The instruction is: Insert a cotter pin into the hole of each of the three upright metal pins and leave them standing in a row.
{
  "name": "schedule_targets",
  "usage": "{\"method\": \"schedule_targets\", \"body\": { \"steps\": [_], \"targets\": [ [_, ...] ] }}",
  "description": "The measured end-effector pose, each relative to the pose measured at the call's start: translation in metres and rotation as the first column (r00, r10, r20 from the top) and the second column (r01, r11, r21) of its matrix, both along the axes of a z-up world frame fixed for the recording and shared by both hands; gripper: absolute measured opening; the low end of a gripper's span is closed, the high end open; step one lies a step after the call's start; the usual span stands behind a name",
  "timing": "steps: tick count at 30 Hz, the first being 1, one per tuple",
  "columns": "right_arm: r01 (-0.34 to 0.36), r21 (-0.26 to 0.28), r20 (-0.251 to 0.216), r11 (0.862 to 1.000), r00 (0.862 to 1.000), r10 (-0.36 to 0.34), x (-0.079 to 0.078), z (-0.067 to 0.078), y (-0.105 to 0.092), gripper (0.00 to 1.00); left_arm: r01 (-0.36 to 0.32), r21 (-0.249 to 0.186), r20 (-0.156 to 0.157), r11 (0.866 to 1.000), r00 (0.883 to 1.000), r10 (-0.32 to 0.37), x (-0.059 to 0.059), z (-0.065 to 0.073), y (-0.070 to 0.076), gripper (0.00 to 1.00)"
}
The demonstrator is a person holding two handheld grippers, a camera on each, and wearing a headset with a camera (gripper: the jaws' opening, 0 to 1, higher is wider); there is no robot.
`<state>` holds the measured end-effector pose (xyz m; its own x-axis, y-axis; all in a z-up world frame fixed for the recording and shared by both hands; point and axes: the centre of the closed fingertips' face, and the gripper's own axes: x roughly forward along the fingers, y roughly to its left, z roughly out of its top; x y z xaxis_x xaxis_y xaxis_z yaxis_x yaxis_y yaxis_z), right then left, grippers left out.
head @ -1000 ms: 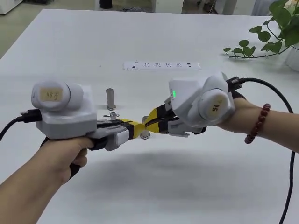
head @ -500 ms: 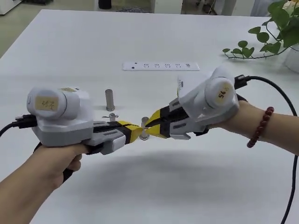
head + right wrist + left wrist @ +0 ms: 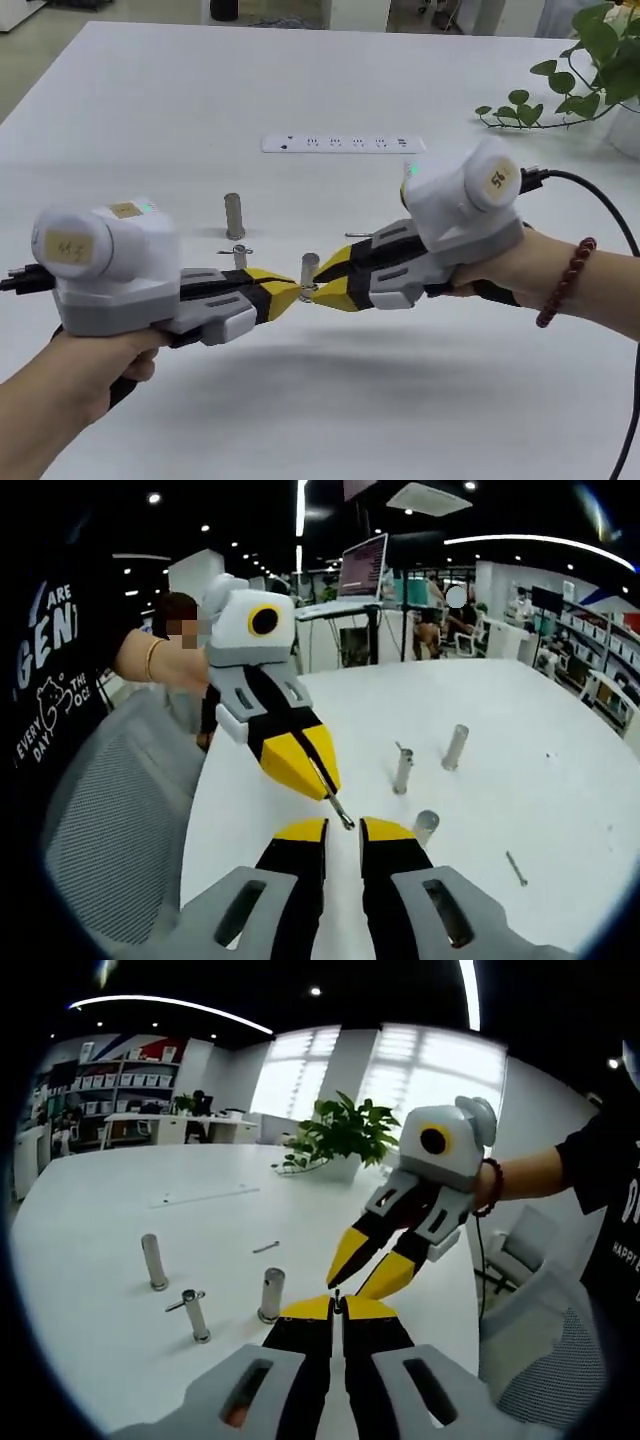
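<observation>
L gripper (image 3: 337, 1304): yellow-black jaws pressed shut on a thin silver cotter pin (image 3: 337, 806). R gripper (image 3: 343, 828): jaws a bit apart, right by its tip. Just past them stands a short grey metal pin (image 3: 310, 268), likely no. 2 to fill. Left, a grey pin w/ cotter in (image 3: 240, 256). Farther, a bare grey pin (image 3: 233, 215); spare cotter pin (image 3: 360, 236) to the right. Next: line tip w/ hole, push thru.

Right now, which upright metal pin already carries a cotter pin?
The slim silver metal pin in the middle: it alone has a wire cotter pin across its top.
</observation>
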<state>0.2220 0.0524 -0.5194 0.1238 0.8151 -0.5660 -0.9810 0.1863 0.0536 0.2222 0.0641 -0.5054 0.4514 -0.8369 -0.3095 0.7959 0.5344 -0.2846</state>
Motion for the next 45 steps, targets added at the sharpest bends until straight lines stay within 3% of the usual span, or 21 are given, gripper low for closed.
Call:
{"method": "schedule_targets", "body": {
  "steps": [5, 8, 15, 23, 30, 36, 41, 45],
  "targets": [
    [0.008, 0.051, -0.052, 0.999, 0.999, -0.006, -0.006, 0.006, 0.002, 0.07, 0.038, -0.046, 0.027, 0.998, 0.999, -0.037, -0.005, 0.01, -0.002, 0.0],
    [0.0, 0.063, -0.058, 0.998, 0.998, 0.004, -0.01, 0.008, 0.004, 0.07, 0.058, -0.053, 0.034, 0.997, 0.998, -0.056, -0.008, 0.013, -0.003, 0.0],
    [-0.061, 0.049, -0.047, 0.997, 0.997, 0.064, -0.023, 0.009, 0.008, 0.06, 0.097, -0.061, 0.046, 0.993, 0.995, -0.094, -0.014, 0.015, -0.007, 0.0],
    [-0.096, 0.031, -0.043, 0.995, 0.994, 0.098, -0.028, 0.006, 0.009, 0.01, 0.125, -0.073, 0.036, 0.989, 0.992, -0.123, -0.021, 0.013, -0.01, 0.0],
    [-0.152, -0.029, 0.008, 0.988, 0.988, 0.152, -0.029, 0.003, 0.006, 0.0, 0.135, -0.072, 0.025, 0.988, 0.991, -0.133, -0.023, 0.01, -0.011, 0.0],
    [-0.207, -0.111, 0.067, 0.972, 0.974, 0.215, -0.031, -0.002, 0.004, 0.0, 0.143, -0.054, 0.026, 0.988, 0.99, -0.142, -0.024, 0.006, -0.013, 0.0],
    [-0.244, -0.172, 0.095, 0.954, 0.96, 0.262, -0.029, -0.008, 0.001, 0.0, 0.149, -0.038, 0.025, 0.988, 0.989, -0.148, -0.024, 0.003, -0.014, 0.0],
    [-0.248, -0.197, 0.1, 0.949, 0.957, 0.271, -0.026, -0.012, 0.0, 0.0, 0.142, -0.017, 0.035, 0.99, 0.989, -0.141, -0.022, 0.0, -0.015, 0.0]
  ]
}}
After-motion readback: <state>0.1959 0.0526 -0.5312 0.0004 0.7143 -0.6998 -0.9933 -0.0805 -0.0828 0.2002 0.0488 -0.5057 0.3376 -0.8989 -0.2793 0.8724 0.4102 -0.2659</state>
